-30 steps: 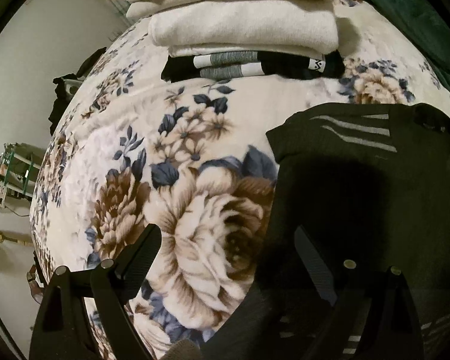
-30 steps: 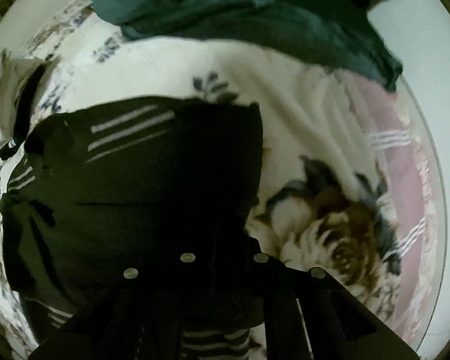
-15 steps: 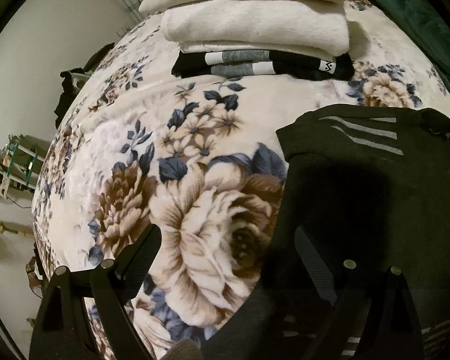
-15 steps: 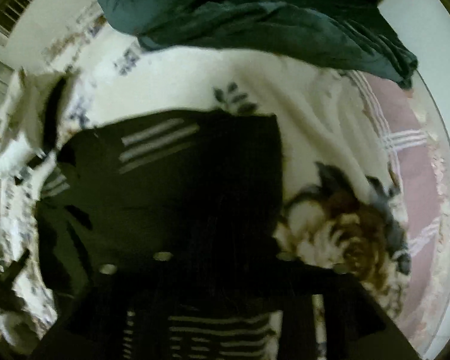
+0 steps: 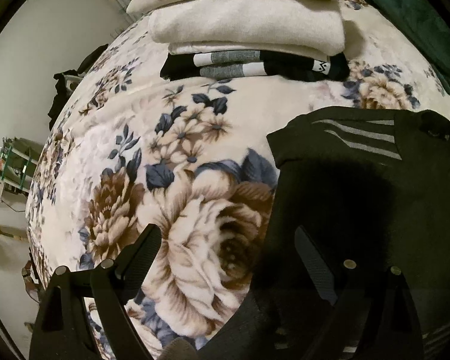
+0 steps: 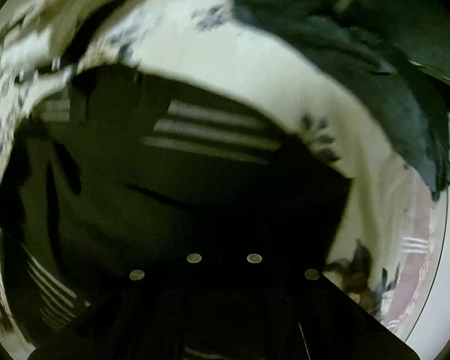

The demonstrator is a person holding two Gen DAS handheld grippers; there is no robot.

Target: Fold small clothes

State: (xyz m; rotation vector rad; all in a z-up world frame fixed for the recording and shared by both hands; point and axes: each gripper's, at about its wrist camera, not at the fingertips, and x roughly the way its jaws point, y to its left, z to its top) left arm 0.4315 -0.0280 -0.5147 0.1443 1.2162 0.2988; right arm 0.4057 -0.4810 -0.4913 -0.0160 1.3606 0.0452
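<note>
In the left wrist view, the left gripper (image 5: pixel 225 258) is seen with fingers spread over the bed (image 5: pixel 195 138); the black shirt (image 5: pixel 375 186) lies beside a folded stack (image 5: pixel 249 30). In the blurred right wrist view, the shirt is seen below the right gripper (image 6: pixel 225 273); its fingers' state cannot be told.

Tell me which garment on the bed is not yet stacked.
The black striped garment, lying apart on the floral blanket beside the left gripper; the others sit in the folded pile.

black garment (image 5: pixel 360 186) with grey stripes, flat on the floral blanket (image 5: pixel 180 156)
</note>
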